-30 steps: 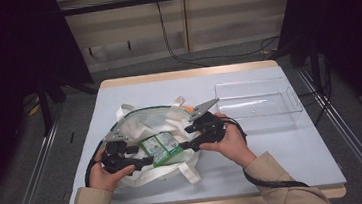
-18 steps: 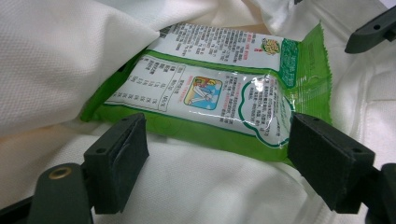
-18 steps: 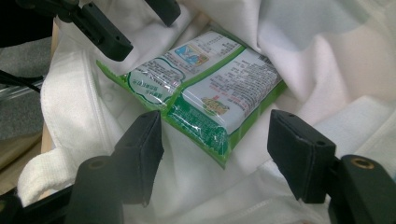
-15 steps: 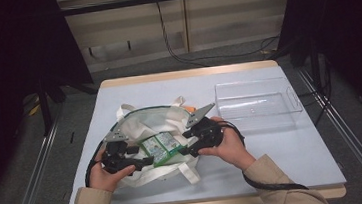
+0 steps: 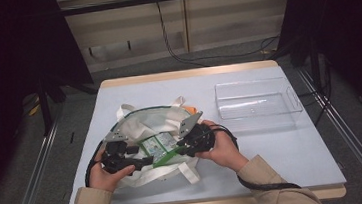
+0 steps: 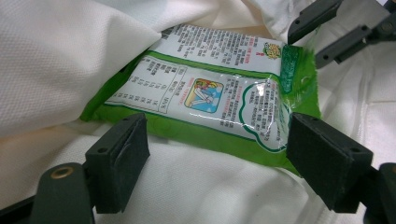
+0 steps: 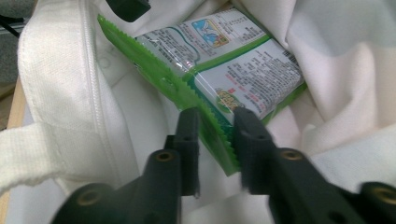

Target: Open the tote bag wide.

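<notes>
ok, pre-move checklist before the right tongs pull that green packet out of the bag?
1. Right tongs on the green packet: ok. The jaws have just been closing and now straddle its serrated edge; whether the pads press firmly: cannot tell.
2. Grip point: not ok. Only the thin sealed edge is between the jaws, so it may slip.
3. Left tongs clear of the packet: ok. They are open, jaws either side of it, not pinching.
4. Bag mouth open: ok. The white tote bag gapes and most of the packet is exposed.
5. Fabric caught in the right jaws: cannot tell.
6. Clear tray free for a drop: ok, looks empty.
</notes>
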Available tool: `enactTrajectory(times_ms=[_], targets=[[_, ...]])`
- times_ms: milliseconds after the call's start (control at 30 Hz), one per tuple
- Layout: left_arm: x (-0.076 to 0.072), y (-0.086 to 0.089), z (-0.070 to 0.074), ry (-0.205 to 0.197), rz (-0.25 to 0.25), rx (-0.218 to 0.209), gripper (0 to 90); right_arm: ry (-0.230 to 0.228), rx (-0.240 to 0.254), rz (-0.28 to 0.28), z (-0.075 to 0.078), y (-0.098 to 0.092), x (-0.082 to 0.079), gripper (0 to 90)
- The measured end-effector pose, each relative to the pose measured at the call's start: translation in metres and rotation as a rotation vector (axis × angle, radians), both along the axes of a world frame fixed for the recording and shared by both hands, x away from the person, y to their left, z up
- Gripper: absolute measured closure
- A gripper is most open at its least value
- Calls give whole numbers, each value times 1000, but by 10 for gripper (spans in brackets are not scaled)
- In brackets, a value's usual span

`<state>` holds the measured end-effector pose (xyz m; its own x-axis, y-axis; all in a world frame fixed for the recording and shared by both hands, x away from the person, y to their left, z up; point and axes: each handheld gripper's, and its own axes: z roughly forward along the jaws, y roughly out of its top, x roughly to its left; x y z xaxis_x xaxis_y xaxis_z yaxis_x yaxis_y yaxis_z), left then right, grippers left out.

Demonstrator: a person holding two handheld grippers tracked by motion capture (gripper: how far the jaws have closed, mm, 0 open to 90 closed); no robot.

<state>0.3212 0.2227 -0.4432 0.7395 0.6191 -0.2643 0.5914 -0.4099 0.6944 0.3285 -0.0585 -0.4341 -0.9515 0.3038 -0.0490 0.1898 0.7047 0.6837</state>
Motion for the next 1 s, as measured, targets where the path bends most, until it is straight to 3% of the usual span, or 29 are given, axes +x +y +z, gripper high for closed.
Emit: enactTrajectory(times_ms=[33, 100, 233, 533, 700, 933, 1000], targets=[[0, 0, 0, -2, 1, -2, 212, -5, 1, 1, 1, -1, 0, 845], [0, 0, 0, 0, -2, -6, 213, -4, 13, 13, 3, -2, 0, 894], [0, 0, 0, -3, 0, -6, 222, -5, -9, 19, 5, 1, 0, 900], [-3, 7, 1, -6, 23, -18, 233, 2, 49, -14, 22, -3, 8, 900], [-6, 11, 0, -7, 24, -19, 287, -2, 67, -22, 29, -3, 14, 900], [-10, 11, -2, 8, -14, -16, 554, 1, 115, -48, 38, -4, 19, 900], [-11, 8, -3, 22, -39, -22, 716, 1, 115, -51, 39, -3, 19, 900]])
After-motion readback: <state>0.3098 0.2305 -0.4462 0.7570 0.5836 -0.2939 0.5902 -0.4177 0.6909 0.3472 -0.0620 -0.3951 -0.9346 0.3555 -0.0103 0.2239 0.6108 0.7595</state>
